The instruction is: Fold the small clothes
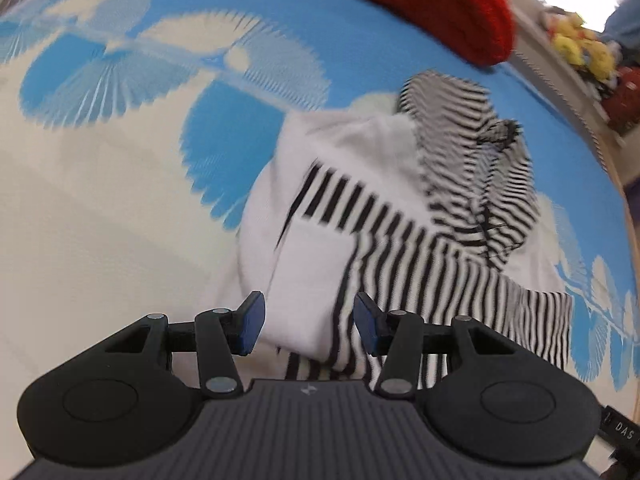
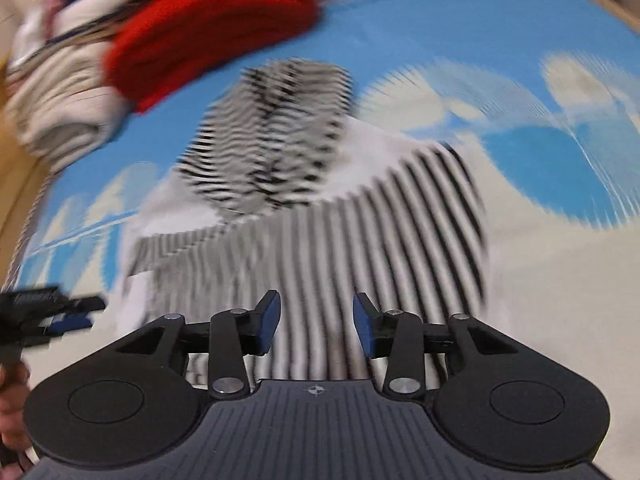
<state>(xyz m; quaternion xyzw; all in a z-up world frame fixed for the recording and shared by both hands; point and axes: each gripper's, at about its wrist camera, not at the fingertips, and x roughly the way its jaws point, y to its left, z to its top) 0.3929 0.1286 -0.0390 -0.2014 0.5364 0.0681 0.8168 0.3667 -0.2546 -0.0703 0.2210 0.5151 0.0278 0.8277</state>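
Left wrist view: left gripper (image 1: 309, 326) angled down over the striped garment (image 1: 404, 236). Blue-padded fingers (image 1: 253, 324) stand apart, a moderate gap; nothing between the pads. Cloth lies below and beyond the tips; contact with it cannot be told. The garment, white with black stripes, lies bunched on a blue-and-cream patterned sheet (image 1: 120, 200), right of centre. A finely striped part (image 1: 480, 168) is heaped on its far right side; a wider-striped flap (image 1: 532, 320) runs out to the right near edge. Sheet left of the garment is bare. A red cloth (image 1: 420, 4) sits at the far edge, apart from the garment. The surface's right edge (image 1: 624, 216) runs close by the garment; a shelf with yellow toys (image 1: 580, 48) lies beyond it.

Right wrist view, heavily blurred: right gripper (image 2: 316, 326) over the near, wide-striped part of the garment (image 2: 360, 240). Fingers (image 2: 269, 326) apart, nothing held. The left gripper (image 2: 52, 316) enters at the left edge, beside the garment's near left corner, a hand (image 2: 12, 408) below it. Red cloth (image 2: 212, 28) and a pile of pale folded clothes (image 2: 60, 96) at far left. Open sheet (image 2: 560, 260) to the right.
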